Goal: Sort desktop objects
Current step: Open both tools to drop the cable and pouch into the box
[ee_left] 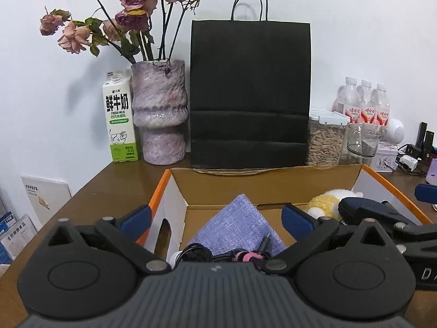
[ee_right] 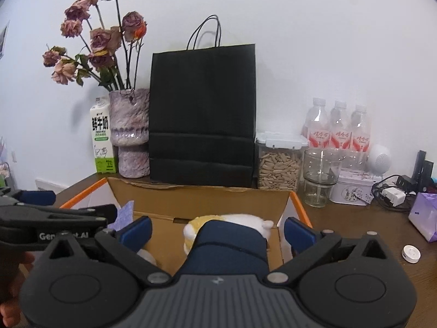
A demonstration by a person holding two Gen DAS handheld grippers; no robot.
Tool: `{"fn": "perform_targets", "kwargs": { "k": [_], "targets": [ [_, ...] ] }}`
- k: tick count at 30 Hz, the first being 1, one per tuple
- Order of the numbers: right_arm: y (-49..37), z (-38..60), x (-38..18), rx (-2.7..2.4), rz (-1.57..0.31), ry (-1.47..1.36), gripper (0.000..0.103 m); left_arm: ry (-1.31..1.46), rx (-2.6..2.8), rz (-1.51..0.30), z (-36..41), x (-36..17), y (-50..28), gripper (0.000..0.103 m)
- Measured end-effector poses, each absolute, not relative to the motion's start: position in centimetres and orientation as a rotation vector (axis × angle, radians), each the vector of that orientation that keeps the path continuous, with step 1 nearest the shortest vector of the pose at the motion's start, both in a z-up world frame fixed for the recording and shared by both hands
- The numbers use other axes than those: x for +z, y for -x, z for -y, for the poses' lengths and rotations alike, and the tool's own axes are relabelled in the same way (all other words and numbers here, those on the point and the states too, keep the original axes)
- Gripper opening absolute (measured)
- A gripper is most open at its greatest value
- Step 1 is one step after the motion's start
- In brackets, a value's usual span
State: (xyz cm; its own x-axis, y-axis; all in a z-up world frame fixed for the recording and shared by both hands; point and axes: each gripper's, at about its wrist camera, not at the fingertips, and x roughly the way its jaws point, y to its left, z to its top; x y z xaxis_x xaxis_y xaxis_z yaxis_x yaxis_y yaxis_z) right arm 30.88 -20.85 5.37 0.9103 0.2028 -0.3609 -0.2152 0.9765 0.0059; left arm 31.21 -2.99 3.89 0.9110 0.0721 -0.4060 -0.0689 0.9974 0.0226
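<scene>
Up against a plain white wall (ee_left: 355,27), a brown wooden desk (ee_left: 117,180) carries a milk carton (ee_left: 120,120), a mottled vase (ee_left: 159,112) of dried roses (ee_left: 131,2), a black paper bag (ee_left: 250,93), a seed jar (ee_left: 325,139) and three bottles (ee_left: 363,104). In front sits an open cardboard box (ee_left: 245,186) holding a lilac cloth (ee_left: 240,224), a plush toy (ee_right: 232,221) and a dark blue pouch (ee_right: 229,243). Both the left gripper (ee_left: 215,216) and right gripper (ee_right: 217,229) hang over the box, jaws spread wide and pinching nothing.
</scene>
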Motion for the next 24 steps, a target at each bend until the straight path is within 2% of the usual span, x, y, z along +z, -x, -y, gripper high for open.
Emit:
{"fn": "perform_targets", "kwargs": {
  "k": [14,24],
  "targets": [
    [-30.2,20.3,5.4,0.219,-0.356,0.044,0.103,0.003,0.098,-0.396,2.8,3.8,-30.5,0.103],
    [-27.4,20.1,5.2,0.192,-0.281,0.074,0.103,0.02,0.11,-0.334,2.8,3.3,-27.8,0.103]
  ]
}}
